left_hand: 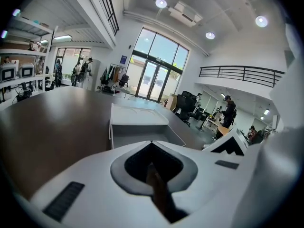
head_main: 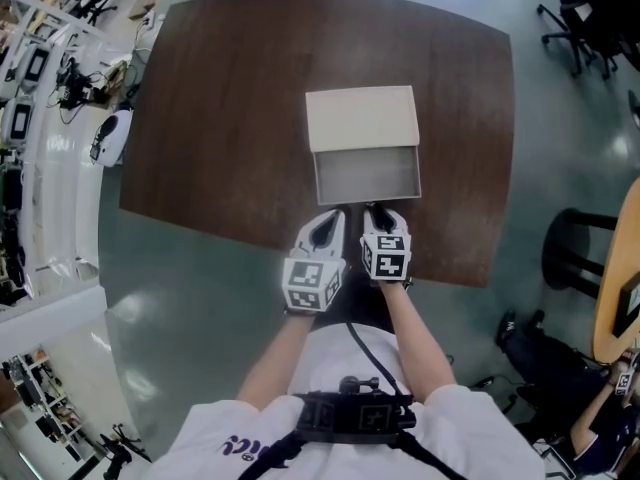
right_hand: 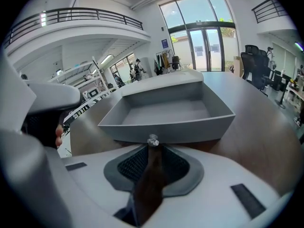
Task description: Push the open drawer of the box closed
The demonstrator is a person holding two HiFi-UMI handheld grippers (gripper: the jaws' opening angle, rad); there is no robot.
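Shirt (head_main: 330, 438) fills 6 o'clock of the head view. Just beyond it, the left gripper (head_main: 332, 220) and right gripper (head_main: 379, 214) lie side by side at the table's near edge, each with its 2 jaws pressed together on nothing. The right tips sit at the knob (right_hand: 152, 140) of the drawer (head_main: 367, 176). The dark brown table (head_main: 220, 118) stands on a glossy grey floor (head_main: 560, 128). Glazed doors (right_hand: 199, 23), a railed balcony (left_hand: 242, 72) and chairs (head_main: 590, 18) ring the room. Mid-table, the drawer sticks out of the white box (head_main: 361, 116) toward 6 o'clock, its front wall running 9 to 3.
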